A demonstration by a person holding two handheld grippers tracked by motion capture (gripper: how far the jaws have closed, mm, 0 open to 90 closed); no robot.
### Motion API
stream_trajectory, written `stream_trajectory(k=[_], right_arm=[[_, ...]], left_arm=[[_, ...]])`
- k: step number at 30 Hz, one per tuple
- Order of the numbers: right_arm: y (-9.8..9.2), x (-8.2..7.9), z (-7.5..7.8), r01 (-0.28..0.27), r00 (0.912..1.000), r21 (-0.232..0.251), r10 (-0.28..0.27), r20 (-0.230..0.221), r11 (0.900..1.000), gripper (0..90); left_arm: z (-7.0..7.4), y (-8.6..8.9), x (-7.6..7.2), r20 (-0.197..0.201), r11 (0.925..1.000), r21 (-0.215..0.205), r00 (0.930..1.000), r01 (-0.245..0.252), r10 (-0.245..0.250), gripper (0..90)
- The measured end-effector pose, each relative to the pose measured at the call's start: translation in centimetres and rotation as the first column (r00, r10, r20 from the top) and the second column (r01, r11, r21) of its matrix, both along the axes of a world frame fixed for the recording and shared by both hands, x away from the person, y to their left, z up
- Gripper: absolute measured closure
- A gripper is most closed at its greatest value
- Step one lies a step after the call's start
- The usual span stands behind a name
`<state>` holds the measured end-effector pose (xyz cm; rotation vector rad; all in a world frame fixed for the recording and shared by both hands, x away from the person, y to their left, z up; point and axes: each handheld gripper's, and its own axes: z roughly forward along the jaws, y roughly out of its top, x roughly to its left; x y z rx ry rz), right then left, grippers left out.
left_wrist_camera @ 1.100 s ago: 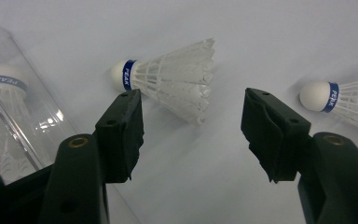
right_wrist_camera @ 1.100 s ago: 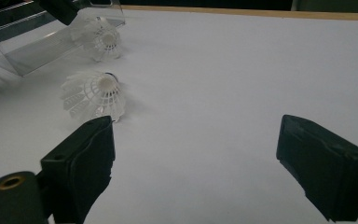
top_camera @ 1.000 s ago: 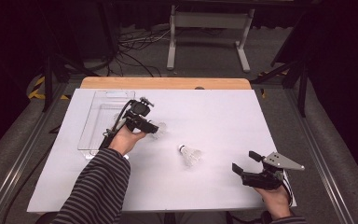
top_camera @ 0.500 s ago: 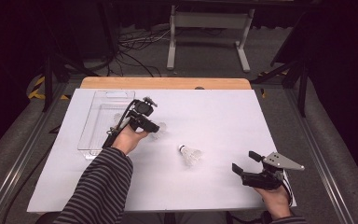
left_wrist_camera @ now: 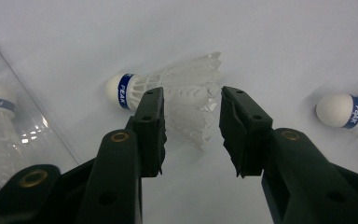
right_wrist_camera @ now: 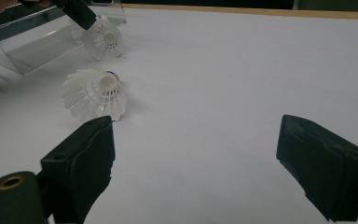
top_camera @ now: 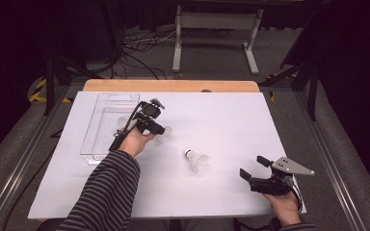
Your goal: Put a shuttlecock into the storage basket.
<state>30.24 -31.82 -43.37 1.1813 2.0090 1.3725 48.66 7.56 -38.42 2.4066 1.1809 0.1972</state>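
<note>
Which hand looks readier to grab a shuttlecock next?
The left. Its claw straddles the feathers of a shuttlecock by the clear tray, jaws just closing but not yet pressing. The right claw rests wide open near the table's edge, apart from the other shuttlecock.

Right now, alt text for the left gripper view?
The left gripper, jaws closing, straddles the feather skirt of a white shuttlecock lying on the white table. A second shuttlecock lies at right; a clear plastic bin stands at left.

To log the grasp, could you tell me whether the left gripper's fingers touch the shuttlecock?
Cannot tell: in the left gripper view the closing fingers flank the shuttlecock, skirt overlapping them.
</note>
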Motion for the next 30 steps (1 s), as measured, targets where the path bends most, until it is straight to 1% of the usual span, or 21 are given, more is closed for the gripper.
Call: stream_trajectory(k=[7,10,12,13,17,25,30], right_arm=[[-0.02,0.02,-0.02,-0.002,1.0,0.003,0.002,-0.001,1.0,12.3],[-0.02,0.03,-0.03,-0.003,1.0,0.001,0.003,-0.002,1.0,12.4],[-0.01,0.06,-0.06,-0.002,1.0,-0.003,0.002,-0.003,1.0,12.4],[0.01,0.05,-0.07,-0.001,1.0,-0.003,0.001,-0.003,1.0,12.4],[-0.02,0.05,-0.06,-0.002,1.0,-0.001,0.002,-0.004,1.0,12.4],[-0.01,0.02,-0.04,-0.003,1.0,0.0,0.003,-0.003,1.0,12.4],[-0.01,0.03,-0.04,-0.003,1.0,-0.001,0.003,-0.003,1.0,12.4]], left_arm=[[-0.41,-0.17,0.25,-0.005,1.0,0.008,1.0,-0.006,0.006,66.1],[-0.51,-0.16,0.33,-0.016,0.9999,0.011,0.9999,-0.002,0.002,68.5],[-0.59,-0.19,0.3,-0.024,0.9999,0.01,0.9997,-0.011,0.011,70.8],[-0.62,-0.16,0.39,-0.017,0.9999,0.012,0.9999,-0.001,0.001,71.9],[-0.59,-0.21,0.32,-0.017,0.9999,0.013,0.9999,0.003,-0.003,75.1],[-0.63,-0.23,0.24,-0.029,0.9997,0.018,0.9995,0.015,-0.015,85.2],[-0.58,-0.13,0.24,-0.022,0.9997,0.017,0.9996,0.017,-0.016,88.1]])
